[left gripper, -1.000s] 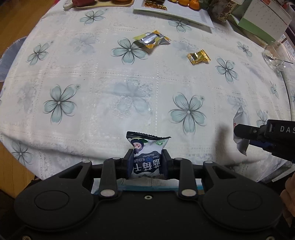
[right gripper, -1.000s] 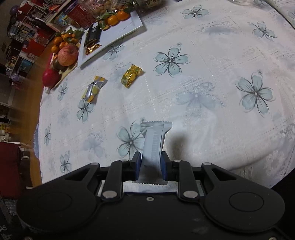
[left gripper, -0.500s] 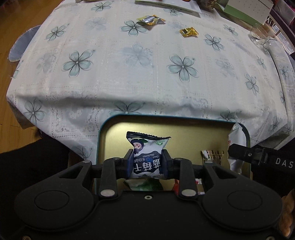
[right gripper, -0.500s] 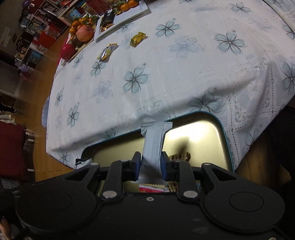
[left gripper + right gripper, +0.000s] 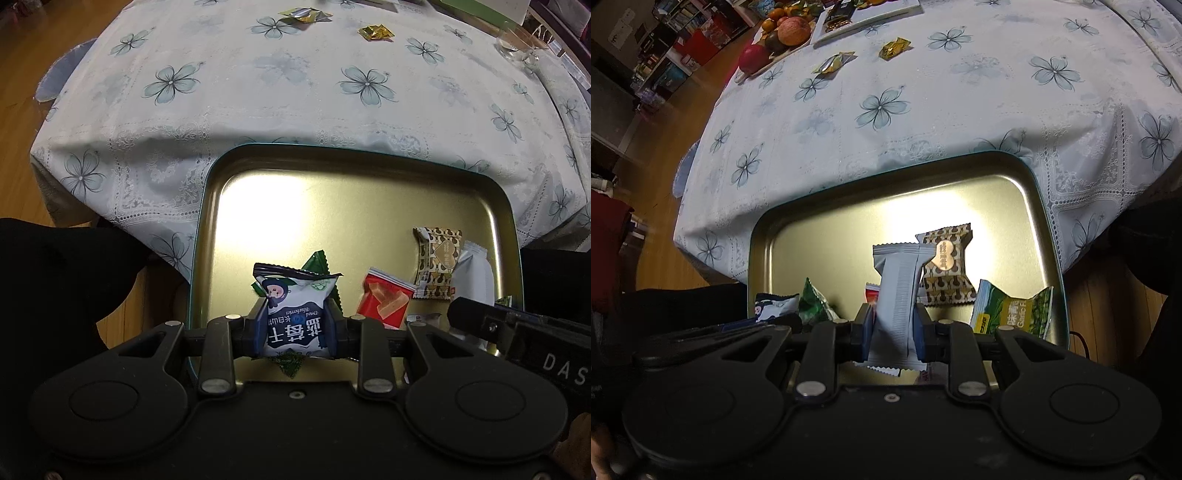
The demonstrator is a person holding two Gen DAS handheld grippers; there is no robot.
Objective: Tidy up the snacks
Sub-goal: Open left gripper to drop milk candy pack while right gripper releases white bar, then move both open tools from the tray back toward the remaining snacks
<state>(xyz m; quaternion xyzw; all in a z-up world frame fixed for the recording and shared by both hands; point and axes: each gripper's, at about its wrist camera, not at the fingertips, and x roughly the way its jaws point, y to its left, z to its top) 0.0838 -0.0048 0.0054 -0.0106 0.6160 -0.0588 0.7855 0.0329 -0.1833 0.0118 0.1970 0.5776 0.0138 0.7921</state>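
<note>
We hold two snacks over the gold-lined rectangular metal tin with a teal rim, which sits below the edge of the table under its white flower-printed tablecloth. Our left gripper is clamped on a blue-and-white pillow packet with a cartoon face; it carries Chinese characters and a small script line we cannot make out. Our right gripper pinches a plain grey ribbed wrapper, long and narrow, with no print showing. This looks like the drop-off step: next, both sets of jaws need to part so the packets fall among the snacks already in the tin, clear of its rim. There, a green bag reads "Garlic F…". Two gold-wrapped candies lie uncollected on the cloth.
</note>
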